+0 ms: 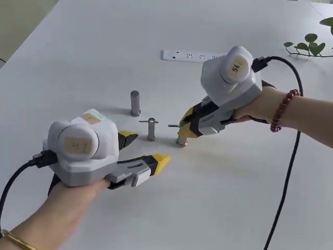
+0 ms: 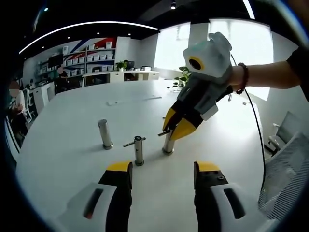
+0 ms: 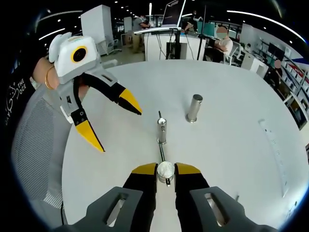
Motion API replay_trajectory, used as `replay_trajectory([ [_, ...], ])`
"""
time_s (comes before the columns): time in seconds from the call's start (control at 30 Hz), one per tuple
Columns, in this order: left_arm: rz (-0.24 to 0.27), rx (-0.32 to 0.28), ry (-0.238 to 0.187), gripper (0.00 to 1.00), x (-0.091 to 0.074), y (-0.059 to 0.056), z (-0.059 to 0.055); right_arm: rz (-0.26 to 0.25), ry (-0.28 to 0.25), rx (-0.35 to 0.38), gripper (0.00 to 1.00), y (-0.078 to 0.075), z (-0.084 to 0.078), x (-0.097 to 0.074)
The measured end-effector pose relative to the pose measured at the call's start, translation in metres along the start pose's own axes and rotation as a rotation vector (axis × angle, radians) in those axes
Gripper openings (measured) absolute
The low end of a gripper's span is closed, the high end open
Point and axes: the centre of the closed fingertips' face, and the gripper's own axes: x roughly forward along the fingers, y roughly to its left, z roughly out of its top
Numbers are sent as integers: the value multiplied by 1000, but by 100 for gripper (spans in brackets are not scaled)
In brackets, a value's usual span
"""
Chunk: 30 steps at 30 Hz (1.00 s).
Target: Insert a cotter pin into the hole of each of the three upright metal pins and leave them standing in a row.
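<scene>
Over the white table (image 1: 234, 208), right gripper (image 1: 183, 129) leans down pinching one metal pin (image 1: 181, 140); left gripper (image 1: 149, 147) hovers level, wide open, empty.

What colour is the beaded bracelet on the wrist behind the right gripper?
Dark red: the bracelet shows best in the head view.

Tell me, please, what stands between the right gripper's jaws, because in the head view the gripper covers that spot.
Observer: In the right gripper view, the near metal pin's round top lies between the right gripper's yellow tips, jaws close on either side.
Operator: Is the cotter pin I see beside it through that pin?
Observer: The right gripper view shows its shaft leaving the pin's far side, toward the middle metal pin.
Operator: Is the near pin upright?
Observer: The left gripper view shows its lower shaft standing upright on the table.
</scene>
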Motion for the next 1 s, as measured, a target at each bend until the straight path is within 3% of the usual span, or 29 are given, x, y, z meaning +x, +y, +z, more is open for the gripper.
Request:
replay_trajectory([
  [0.33,-11,21,-7,57,-3,-2,3,9,-5,5,8,-2,-1,1],
  [1.0,-13,21,-5,58,-3,-1,3,29,-30,46,11,-6,1,1],
])
